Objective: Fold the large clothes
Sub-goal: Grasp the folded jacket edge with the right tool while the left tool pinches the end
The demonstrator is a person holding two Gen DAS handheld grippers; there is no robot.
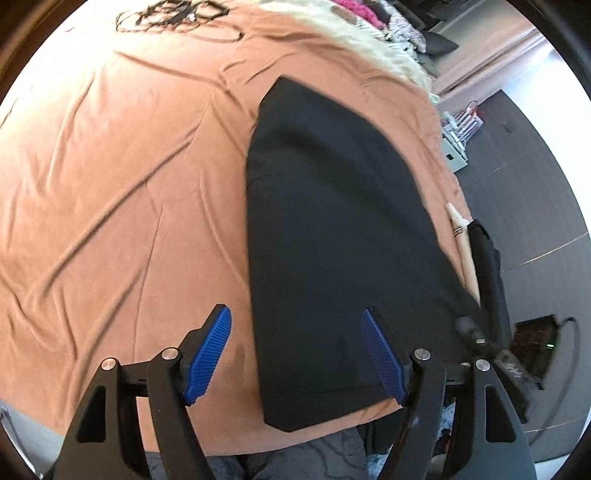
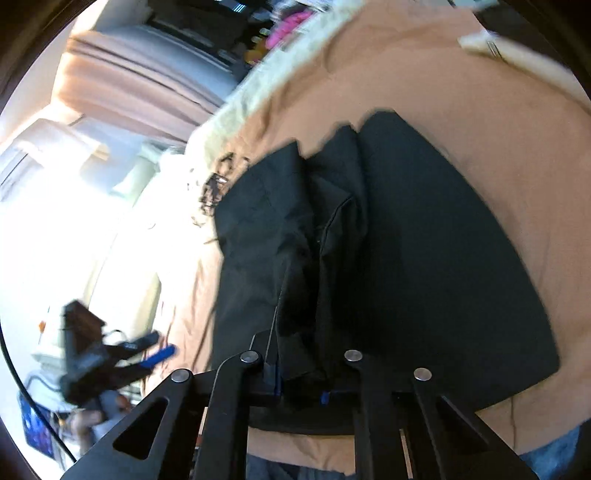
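Note:
A large black garment (image 1: 332, 240) lies flat on an orange bedsheet (image 1: 122, 177), its near hem by the bed's front edge. My left gripper (image 1: 295, 354) is open and empty, hovering above the garment's near left corner. My right gripper (image 2: 299, 384) is shut on a bunched fold of the black garment (image 2: 424, 258) and lifts it above the flat part. In the left wrist view this lifted fold (image 1: 487, 266) hangs at the right edge. The left gripper (image 2: 147, 358) shows blurred at the lower left of the right wrist view.
A pale fluffy blanket (image 1: 373, 40) lies along the far side of the bed. A tangle of black cords (image 1: 173, 14) sits at the far left of the sheet. Dark floor (image 1: 535, 177) and a small shelf (image 1: 458, 136) lie beyond the right bed edge.

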